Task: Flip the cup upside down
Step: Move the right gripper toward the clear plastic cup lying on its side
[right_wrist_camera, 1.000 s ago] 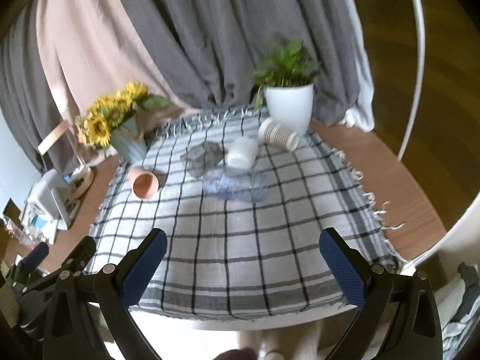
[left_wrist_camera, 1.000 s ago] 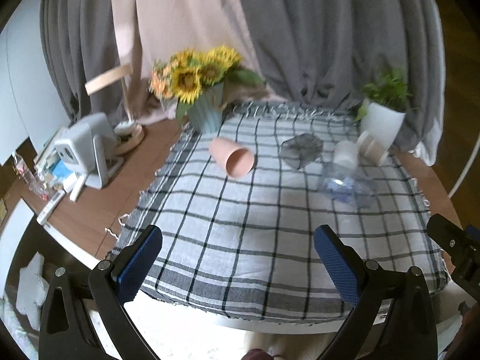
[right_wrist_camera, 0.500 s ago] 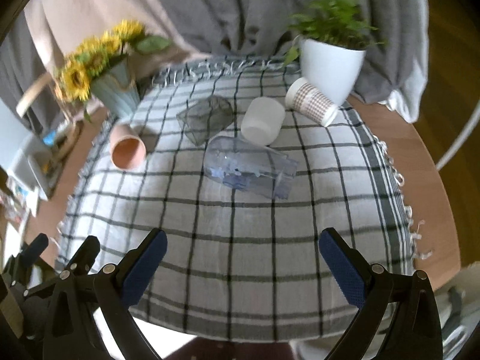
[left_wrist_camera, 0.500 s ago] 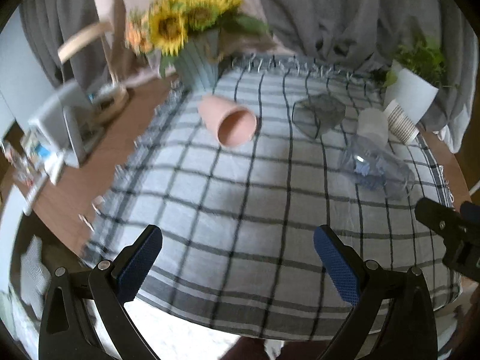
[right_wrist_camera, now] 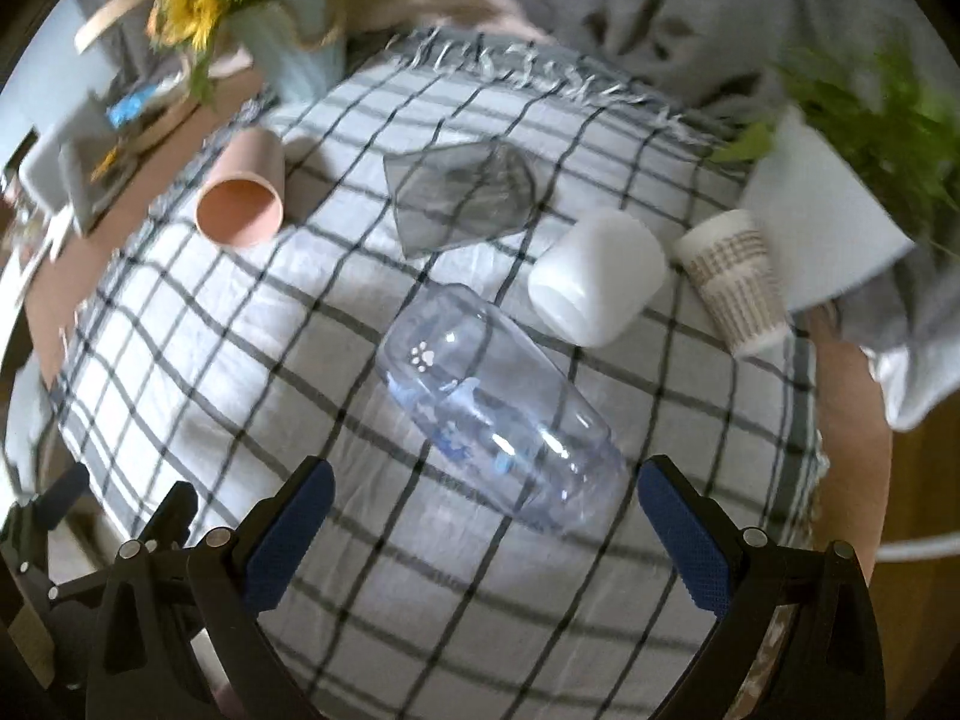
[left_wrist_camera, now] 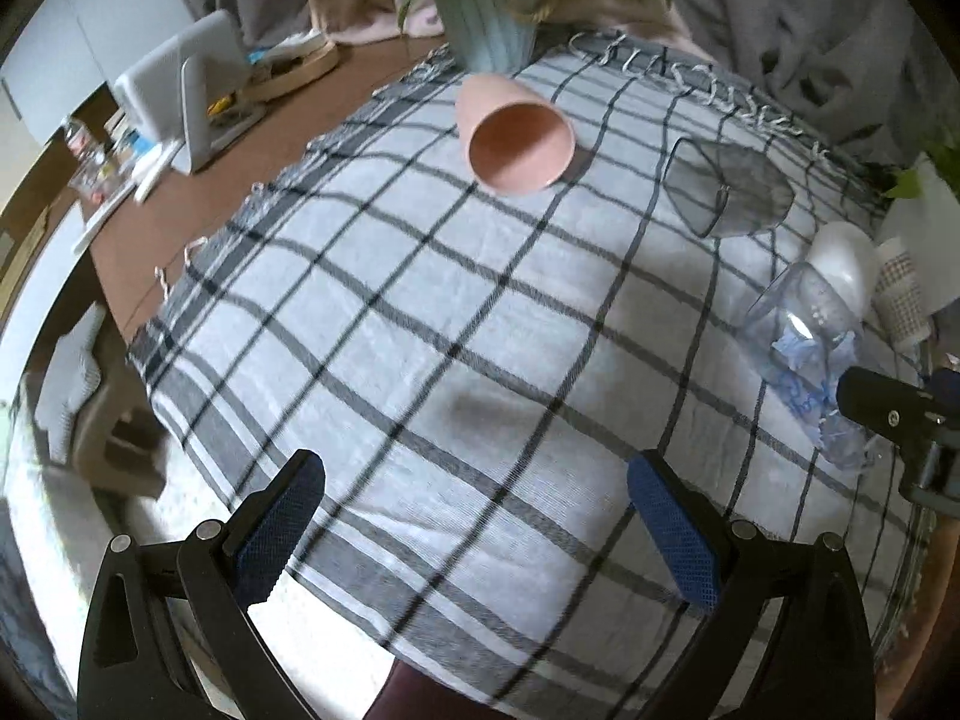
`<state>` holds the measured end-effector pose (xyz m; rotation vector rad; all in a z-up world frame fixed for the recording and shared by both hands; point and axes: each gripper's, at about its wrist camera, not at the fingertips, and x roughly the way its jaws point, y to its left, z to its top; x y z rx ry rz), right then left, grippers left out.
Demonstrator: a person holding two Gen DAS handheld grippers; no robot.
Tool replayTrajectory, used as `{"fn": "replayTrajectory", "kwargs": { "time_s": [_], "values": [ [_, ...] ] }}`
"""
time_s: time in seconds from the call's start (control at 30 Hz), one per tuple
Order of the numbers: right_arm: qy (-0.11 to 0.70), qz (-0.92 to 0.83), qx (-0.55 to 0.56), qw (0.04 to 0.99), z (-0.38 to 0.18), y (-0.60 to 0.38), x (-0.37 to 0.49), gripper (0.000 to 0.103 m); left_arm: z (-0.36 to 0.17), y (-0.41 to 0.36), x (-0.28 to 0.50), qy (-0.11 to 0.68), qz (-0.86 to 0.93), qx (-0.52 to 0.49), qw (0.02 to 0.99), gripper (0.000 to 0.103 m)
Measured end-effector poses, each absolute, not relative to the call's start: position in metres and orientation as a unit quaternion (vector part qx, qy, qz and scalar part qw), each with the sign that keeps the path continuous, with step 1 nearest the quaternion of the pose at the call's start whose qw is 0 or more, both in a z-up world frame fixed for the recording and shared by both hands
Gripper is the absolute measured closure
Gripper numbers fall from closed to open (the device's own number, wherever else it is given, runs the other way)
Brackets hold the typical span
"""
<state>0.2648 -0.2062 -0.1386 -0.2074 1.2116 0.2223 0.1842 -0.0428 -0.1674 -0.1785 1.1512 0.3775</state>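
Several cups lie on their sides on a checked cloth [left_wrist_camera: 420,330]. A pink cup [left_wrist_camera: 516,138] lies far left, mouth toward me; it also shows in the right wrist view [right_wrist_camera: 243,198]. A smoky grey glass [right_wrist_camera: 462,195], a white cup [right_wrist_camera: 597,273], a patterned paper cup [right_wrist_camera: 735,282] and a clear bluish tumbler [right_wrist_camera: 498,414] lie further right. My left gripper [left_wrist_camera: 474,528] is open and empty above the cloth's near edge. My right gripper [right_wrist_camera: 480,540] is open and empty, just short of the clear tumbler.
A teal vase of sunflowers [left_wrist_camera: 486,18] stands at the cloth's far left corner. A white plant pot [right_wrist_camera: 822,204] stands at the far right. A grey device [left_wrist_camera: 186,96] and clutter sit on the wooden table to the left. Curtains hang behind.
Both grippers have moved forward and lower over the table, so the cups loom larger. The right gripper has closed in on the clear tumbler. No cup has moved.
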Motion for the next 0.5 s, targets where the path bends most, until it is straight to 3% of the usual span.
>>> {"fn": "replayTrajectory", "kwargs": {
  "time_s": [0.5],
  "values": [
    [0.608,0.207,-0.148,0.752,-0.194,-0.205,0.316,0.004,-0.191,-0.072,0.196,0.56,0.246,-0.079,0.787,0.0]
  ]
}}
